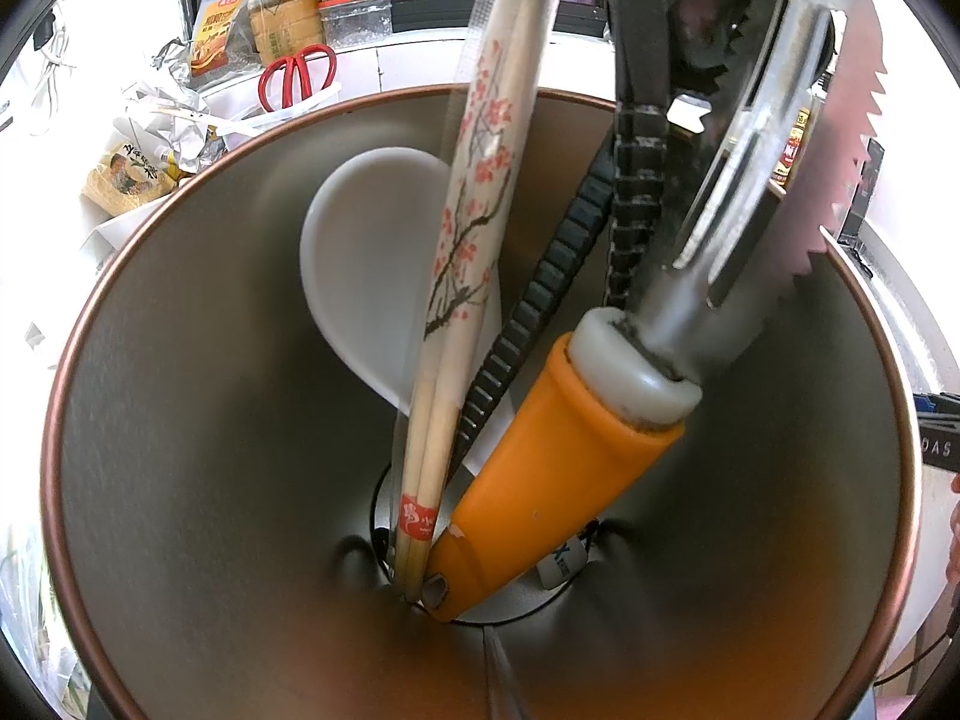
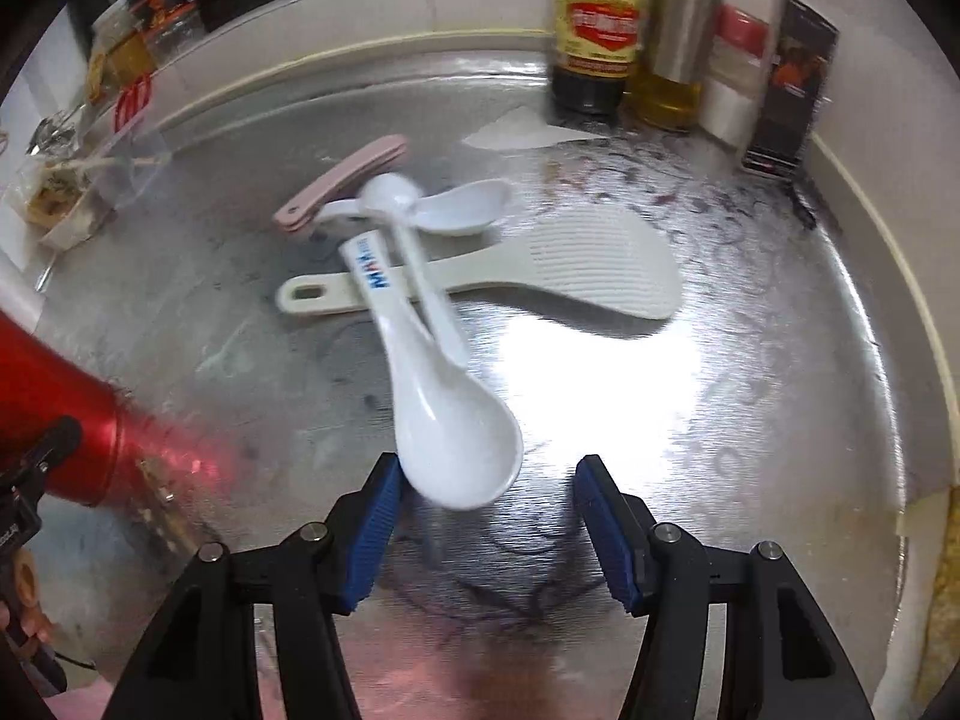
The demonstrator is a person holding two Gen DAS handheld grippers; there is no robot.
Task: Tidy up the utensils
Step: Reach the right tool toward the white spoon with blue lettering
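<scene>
On the metal surface (image 2: 750, 390) lie three white spoons: one large (image 2: 444, 420) at its near middle, one long-handled (image 2: 414, 252) across it, and one small (image 2: 462, 210) behind. One ribbed rice paddle (image 2: 540, 276) and one pink utensil (image 2: 342, 186) lie with them. Three bottles stand along the far edge: one dark (image 2: 594, 30), one steel-sleeved oil (image 2: 678, 42) and one red (image 2: 60, 408) at the left edge.

Inside the one metal holder (image 1: 180, 420) stand one pair of chopsticks (image 1: 456, 300), one orange-handled tool (image 1: 540, 468), one white paddle (image 1: 366, 264) and one serrated blade (image 1: 840, 120).
</scene>
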